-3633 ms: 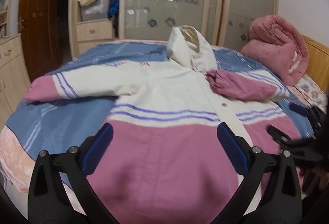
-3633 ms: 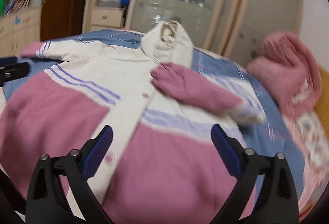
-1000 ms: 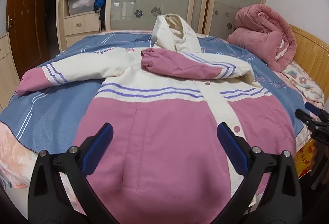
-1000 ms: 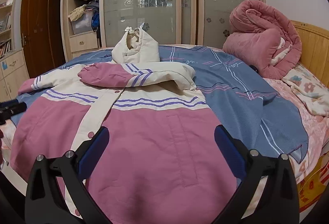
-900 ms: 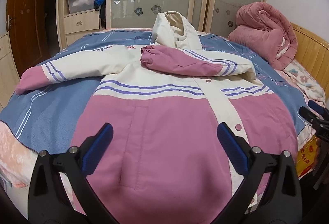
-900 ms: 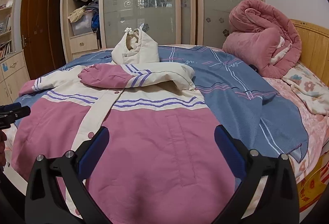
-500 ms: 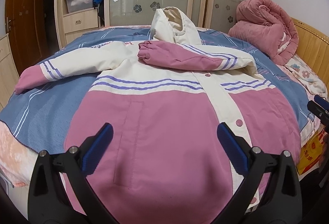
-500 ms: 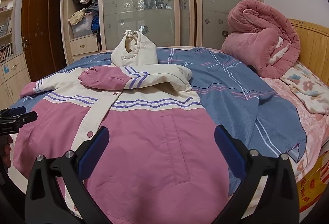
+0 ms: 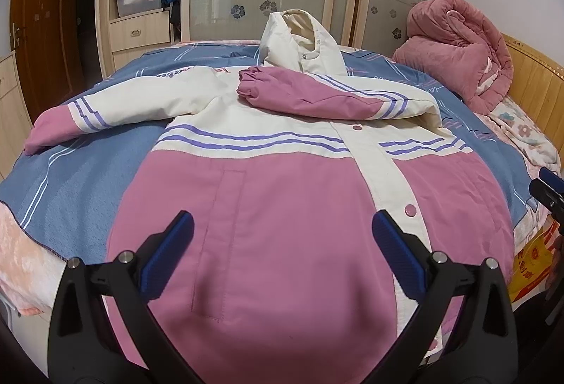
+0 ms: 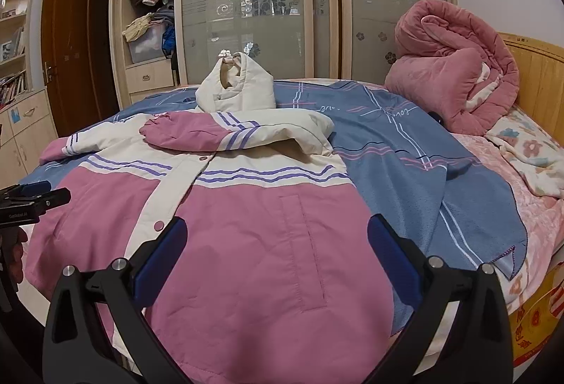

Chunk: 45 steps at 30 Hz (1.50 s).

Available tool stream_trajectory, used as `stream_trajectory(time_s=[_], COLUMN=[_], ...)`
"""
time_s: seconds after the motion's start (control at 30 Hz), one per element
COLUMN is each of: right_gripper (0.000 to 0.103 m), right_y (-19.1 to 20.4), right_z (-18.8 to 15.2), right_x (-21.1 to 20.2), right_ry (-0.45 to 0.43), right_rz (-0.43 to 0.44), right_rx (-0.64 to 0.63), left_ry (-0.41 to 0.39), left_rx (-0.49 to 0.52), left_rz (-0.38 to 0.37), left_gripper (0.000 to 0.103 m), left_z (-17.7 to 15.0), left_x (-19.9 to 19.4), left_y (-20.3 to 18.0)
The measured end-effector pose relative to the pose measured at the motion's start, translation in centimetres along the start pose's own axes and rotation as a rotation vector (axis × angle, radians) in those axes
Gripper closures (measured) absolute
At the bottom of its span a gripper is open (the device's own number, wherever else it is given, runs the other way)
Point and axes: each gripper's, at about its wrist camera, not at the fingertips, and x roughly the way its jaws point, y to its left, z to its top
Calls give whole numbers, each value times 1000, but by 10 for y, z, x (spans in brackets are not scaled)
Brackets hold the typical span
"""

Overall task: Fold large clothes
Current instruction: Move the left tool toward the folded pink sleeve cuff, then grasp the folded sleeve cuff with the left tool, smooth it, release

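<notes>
A pink and cream hooded jacket [image 9: 282, 193] lies front-up on the blue striped blanket [image 10: 423, 165] that covers the bed, its hem toward the near edge and hanging a little over it. One sleeve [image 9: 317, 98] is folded across the chest, cuff near the collar; the other sleeve [image 9: 91, 116] stretches out flat toward the side of the bed by the wooden door, its pink cuff just short of the blanket's edge. The hood [image 10: 236, 87] stands puffed up at the far end.

The left gripper [image 9: 282, 253] hovers over the hem with its blue-padded fingers [image 9: 169, 253] spread wide apart, holding nothing. The right gripper [image 10: 275, 253] hangs over the other half of the hem, also spread wide and empty. Each shows at the margin of the other's view, so the two are well apart, one at each lower corner of the jacket.

Bare blanket lies on both sides of the jacket, more on the headboard side. Beyond that, a rolled pink quilt [image 10: 454, 66] sits against the wooden headboard [image 10: 539, 73], well clear of the jacket, with a floral sheet [image 10: 528, 151] below it. Behind the bed stands a wardrobe [image 10: 253, 3] with frosted sliding doors; its open bay holds piled clothes and a drawer. A yellow bag [image 9: 532, 260] shows below the bed's near corner.
</notes>
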Motion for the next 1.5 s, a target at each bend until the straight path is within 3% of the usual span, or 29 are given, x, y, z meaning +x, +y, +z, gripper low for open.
stream_trajectory(time_s=[0.23, 0.4, 0.53, 0.67, 0.7, 0.8, 1.0, 1.1, 1.13, 1.17, 1.23, 1.33, 1.5], right_gripper=[1, 1, 1, 1, 1, 1, 1, 1, 1, 1, 1, 1, 1], right_y=[3, 2, 1, -3, -4, -6, -1, 1, 2, 3, 4, 6, 8], right_z=[1, 3, 3, 4, 4, 6, 9, 10, 10, 11, 12, 12, 12], right_x=[-2, -3, -2, 0, 1, 3, 7, 11, 13, 14, 17, 21, 26], right_ry=[-5, -16, -11, -5, -4, -4, 2, 9, 12, 15, 18, 28, 42], right_rz=[21, 39, 49, 56, 58, 64, 83, 88, 90, 91, 93, 95, 92], right_rx=[-2, 14, 26, 47, 55, 69, 73, 72, 72, 71, 70, 67, 61], left_ry=[11, 56, 101, 185, 193, 217, 278, 285, 295, 306, 286, 247, 188], left_rx=[-60, -99, -60, -153, -156, -123, -206, -189, -184, -177, -135, -8, 51], left_rz=[-22, -53, -37, -66, -43, 13, 37, 60, 40, 29, 62, 120, 226], left_gripper=[2, 2, 2, 2, 2, 2, 2, 26, 50, 63, 70, 71, 71], left_z=[11, 45, 92, 130, 138, 153, 170, 175, 178, 180, 185, 197, 216], left_x=[5, 32, 81, 142, 156, 188, 245, 260, 265, 268, 267, 262, 249], left_y=[16, 29, 33, 48, 50, 52, 66, 65, 62, 58, 51, 38, 53])
